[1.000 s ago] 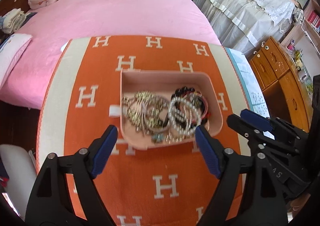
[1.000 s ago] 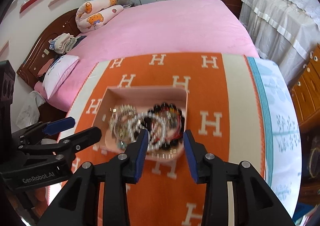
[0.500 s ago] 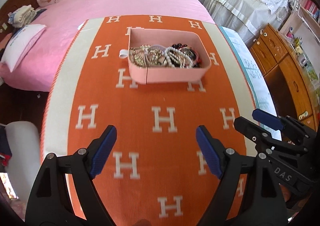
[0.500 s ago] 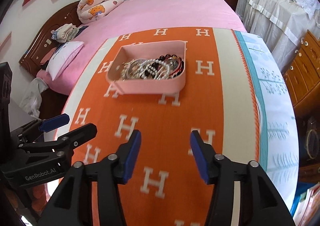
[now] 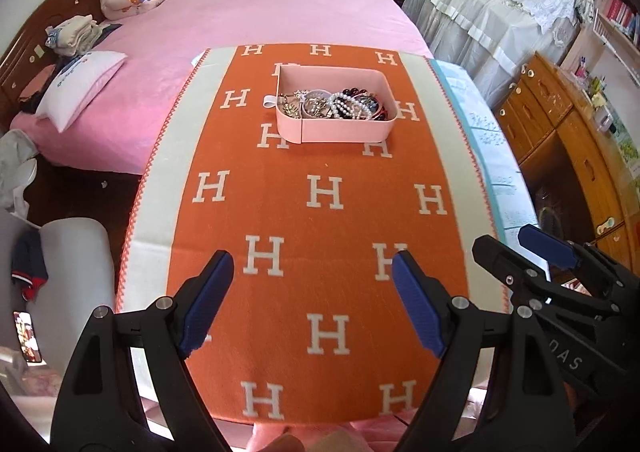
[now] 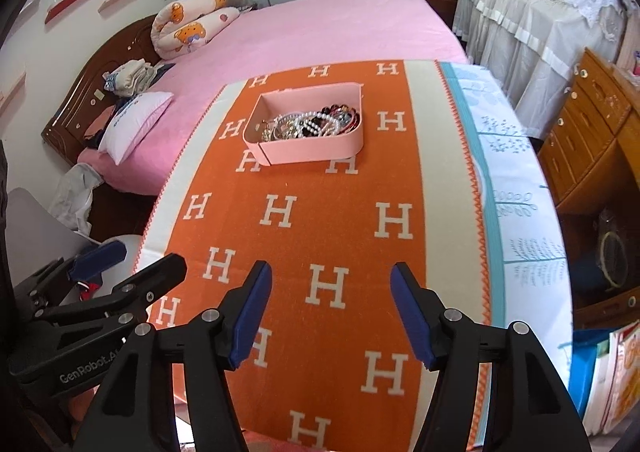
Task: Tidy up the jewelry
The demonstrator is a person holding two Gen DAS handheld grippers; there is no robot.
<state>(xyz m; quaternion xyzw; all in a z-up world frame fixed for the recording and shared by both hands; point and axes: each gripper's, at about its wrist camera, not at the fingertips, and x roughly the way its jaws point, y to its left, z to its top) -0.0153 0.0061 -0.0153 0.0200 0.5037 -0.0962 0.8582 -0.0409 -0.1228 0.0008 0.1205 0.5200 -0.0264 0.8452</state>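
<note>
A pink tray [image 5: 340,131] stands at the far end of the orange H-patterned cloth [image 5: 320,228]. It holds a tangle of jewelry [image 5: 336,105]: pearl strands, gold chains, dark bead bracelets. The tray also shows in the right wrist view [image 6: 312,151], with the jewelry [image 6: 312,125] inside. My left gripper [image 5: 312,272] is open and empty, held over the near end of the cloth, well back from the tray. My right gripper [image 6: 331,280] is open and empty, also near the front edge. Each gripper shows at the edge of the other's view.
The cloth covers a table whose right side shows a white and teal cover [image 6: 516,188]. A pink bed [image 5: 256,12] lies behind, a wooden dresser [image 5: 568,132] to the right, and a white chair [image 5: 72,260] to the left.
Both grippers have pulled back from just over the tray to the near end of the cloth. The right jaws have opened wider. The tray and jewelry have stayed put.
</note>
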